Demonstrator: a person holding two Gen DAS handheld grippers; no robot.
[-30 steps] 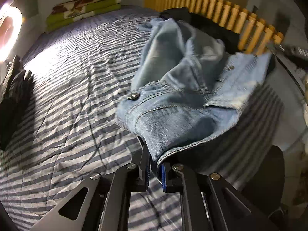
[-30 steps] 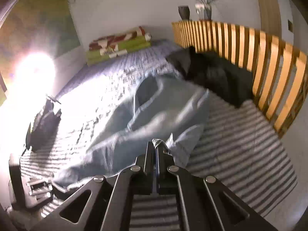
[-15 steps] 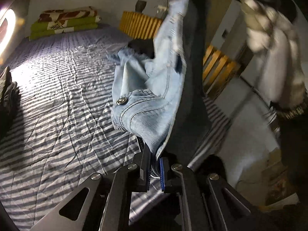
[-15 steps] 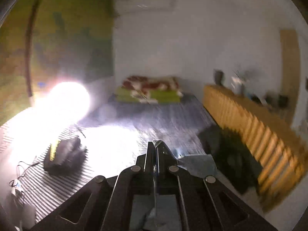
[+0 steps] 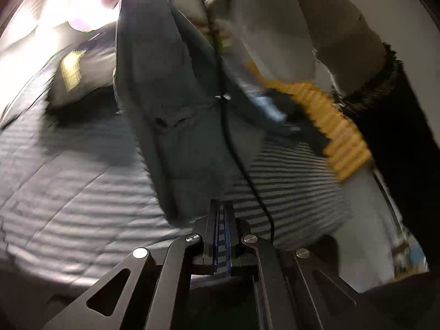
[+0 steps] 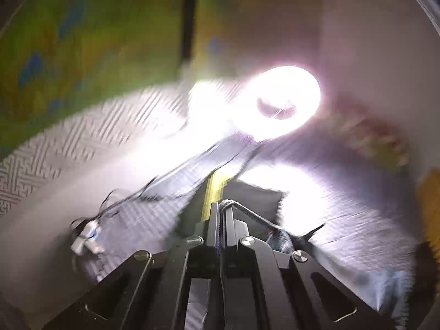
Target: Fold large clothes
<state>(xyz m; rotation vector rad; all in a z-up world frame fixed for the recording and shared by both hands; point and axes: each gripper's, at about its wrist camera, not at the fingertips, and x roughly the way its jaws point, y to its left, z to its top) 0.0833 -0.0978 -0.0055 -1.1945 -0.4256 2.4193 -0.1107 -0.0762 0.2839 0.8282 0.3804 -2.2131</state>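
Denim garment [image 5: 165, 104] hangs lengthwise above the bed [image 5: 82, 192], apparently pinched by right gripper [image 6: 221, 206]; left gripper [image 5: 220, 206] fingers pressed together, empty.

No readable text, labels, brands, numbers or signs in either view, both too motion-blurred to make out any lettering
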